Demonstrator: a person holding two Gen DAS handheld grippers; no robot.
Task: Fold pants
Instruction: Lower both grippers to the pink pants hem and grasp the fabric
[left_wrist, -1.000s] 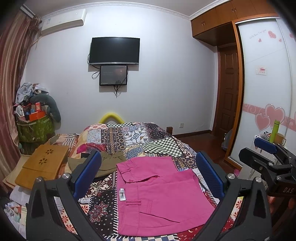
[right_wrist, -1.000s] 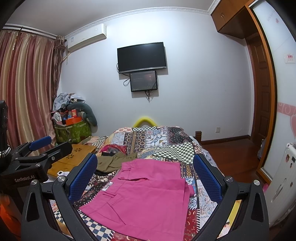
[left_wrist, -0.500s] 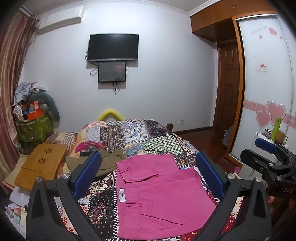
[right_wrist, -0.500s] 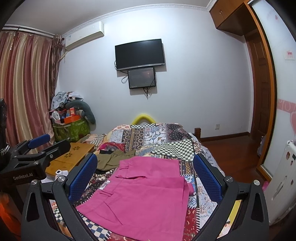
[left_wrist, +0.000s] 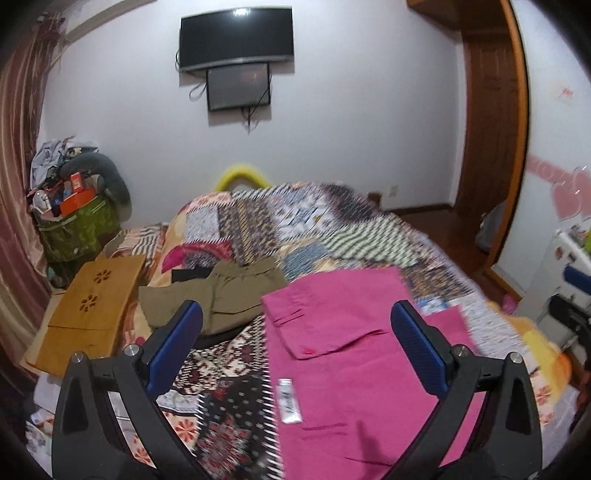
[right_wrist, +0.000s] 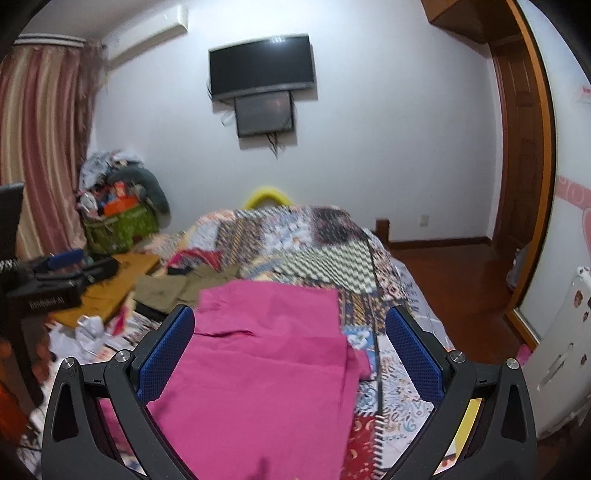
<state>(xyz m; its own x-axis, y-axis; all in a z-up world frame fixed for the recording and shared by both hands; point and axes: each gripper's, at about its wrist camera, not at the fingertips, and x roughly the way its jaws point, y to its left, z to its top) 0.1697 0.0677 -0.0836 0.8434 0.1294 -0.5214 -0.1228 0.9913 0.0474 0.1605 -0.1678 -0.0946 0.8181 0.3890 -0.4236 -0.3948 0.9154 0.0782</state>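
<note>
Pink pants (left_wrist: 354, 354) lie folded and flat on the patchwork bedspread (left_wrist: 295, 229), waistband at the far end, a white tag (left_wrist: 288, 400) on the left edge. They also show in the right wrist view (right_wrist: 266, 362). My left gripper (left_wrist: 295, 343) is open and empty above the pants' left part. My right gripper (right_wrist: 290, 354) is open and empty above the pants' middle. Each gripper shows at the edge of the other's view: the right gripper (left_wrist: 576, 295) and the left gripper (right_wrist: 55, 280).
Olive shorts (left_wrist: 218, 295) lie on the bed left of the pink pants. A wooden lap board (left_wrist: 88, 306) sits at the bed's left side. A green basket of clutter (left_wrist: 77, 221) stands by the curtain. A white cabinet (right_wrist: 554, 362) is on the right.
Both grippers have moved forward and lower toward the bed, so the pink pants look larger and nearer. The jaws stay open. The pants have not moved.
</note>
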